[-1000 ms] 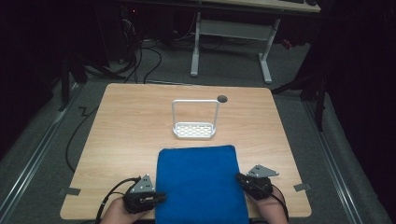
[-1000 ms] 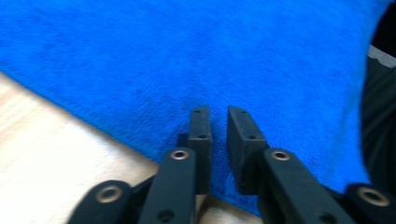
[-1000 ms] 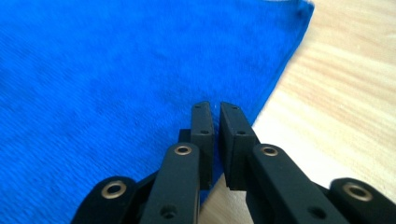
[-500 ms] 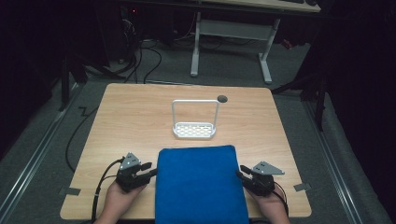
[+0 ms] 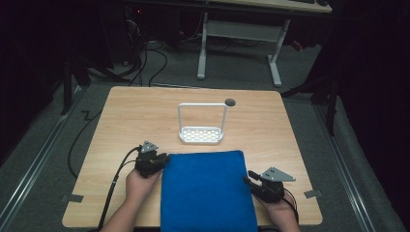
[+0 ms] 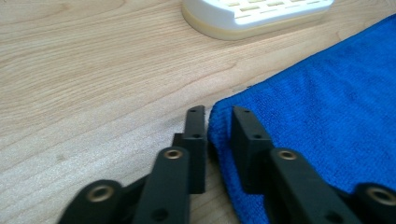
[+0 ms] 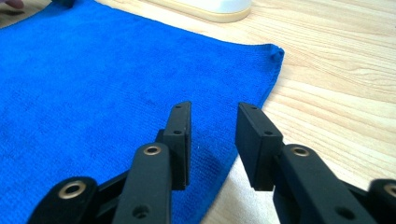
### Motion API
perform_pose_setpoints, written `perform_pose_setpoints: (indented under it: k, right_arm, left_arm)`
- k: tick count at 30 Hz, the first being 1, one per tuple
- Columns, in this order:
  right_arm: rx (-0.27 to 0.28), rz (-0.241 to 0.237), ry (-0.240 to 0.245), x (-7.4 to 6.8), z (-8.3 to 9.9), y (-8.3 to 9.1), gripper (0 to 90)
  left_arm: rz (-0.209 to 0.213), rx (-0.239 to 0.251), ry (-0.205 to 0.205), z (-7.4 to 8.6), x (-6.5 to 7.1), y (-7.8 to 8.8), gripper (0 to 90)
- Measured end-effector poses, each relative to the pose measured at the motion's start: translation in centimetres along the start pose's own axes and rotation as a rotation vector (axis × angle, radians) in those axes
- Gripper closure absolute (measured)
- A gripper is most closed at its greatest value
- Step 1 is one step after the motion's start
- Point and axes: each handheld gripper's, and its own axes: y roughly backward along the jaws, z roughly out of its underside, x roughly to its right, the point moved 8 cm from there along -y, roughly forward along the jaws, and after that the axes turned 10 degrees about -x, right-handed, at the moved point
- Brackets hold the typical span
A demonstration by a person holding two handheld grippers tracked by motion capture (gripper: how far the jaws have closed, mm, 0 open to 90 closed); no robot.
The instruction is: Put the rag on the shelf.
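A blue towel (image 5: pixel 208 193) lies flat on the front of the wooden table (image 5: pixel 270 125), reaching its near edge. My left gripper (image 5: pixel 163 159) is at the towel's far-left corner. In the left gripper view its jaws (image 6: pixel 218 112) are drawn close, with that corner of the towel (image 6: pixel 327 102) pinched between them. My right gripper (image 5: pixel 249 177) sits at the towel's right edge, about halfway along. In the right gripper view it (image 7: pixel 214 109) is open and straddles the edge of the towel (image 7: pixel 93 70), left jaw over cloth, right jaw over bare wood.
A small white rack (image 5: pixel 201 135) with a tall wire handle stands just beyond the towel, mid-table; its base shows in the gripper views (image 6: pixel 257 14) (image 7: pixel 210 9). A dark round hole (image 5: pixel 230 102) is behind it. Bare wood lies left, right and beyond. A white desk frame (image 5: pixel 239 34) stands past the table.
My left gripper has moved forward along the towel's left edge from the front to its far-left corner. The right gripper has barely shifted. The towel has stayed put.
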Motion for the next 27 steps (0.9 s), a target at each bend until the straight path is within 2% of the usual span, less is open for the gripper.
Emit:
perform_pose_setpoints:
  k: [2,5,8,13,15,16,18,21,24,27]
  right_arm:
    - [0.017,-0.003,-0.013,0.1,-0.5,-0.2,60.7]
    - [0.009,0.031,-0.035,1.0,-2.0,-1.5,55.3]
    - [0.002,0.065,-0.065,2.2,-3.5,-2.9,54.6]
    - [-0.077,0.092,-0.105,4.2,-5.0,-6.0,56.2]
    - [-0.095,0.068,-0.142,4.4,-5.1,-6.8,57.2]
    - [-0.106,0.067,-0.136,4.3,-5.2,-7.1,57.3]
    - [-0.129,0.102,-0.101,4.3,-5.3,-7.6,58.8]
    - [-0.14,0.123,-0.118,4.7,-5.2,-7.7,59.6]
    - [-0.134,0.105,-0.135,5.1,-5.1,-7.6,64.5]
    - [-0.141,0.101,-0.12,4.8,-5.0,-7.5,78.6]
  left_arm:
    - [-0.005,-0.003,-0.001,0.0,0.0,0.0,83.3]
    - [-0.003,-0.005,-0.006,0.0,0.1,-0.1,86.2]
    - [-0.001,-0.007,-0.01,0.0,0.1,-0.1,86.5]
    - [0.006,-0.012,-0.018,0.1,0.2,-0.1,86.6]
    - [0.002,-0.011,-0.022,0.1,0.2,-0.1,86.9]
    - [0.003,-0.011,-0.024,0.1,0.2,-0.1,87.0]
    - [0.006,-0.013,-0.019,0.1,0.2,0.0,87.0]
    - [0.011,-0.013,-0.018,0.1,0.2,-0.1,87.2]
    - [0.011,-0.012,-0.018,0.1,0.1,-0.1,87.2]
    - [0.014,-0.012,-0.014,0.1,0.1,0.0,87.2]
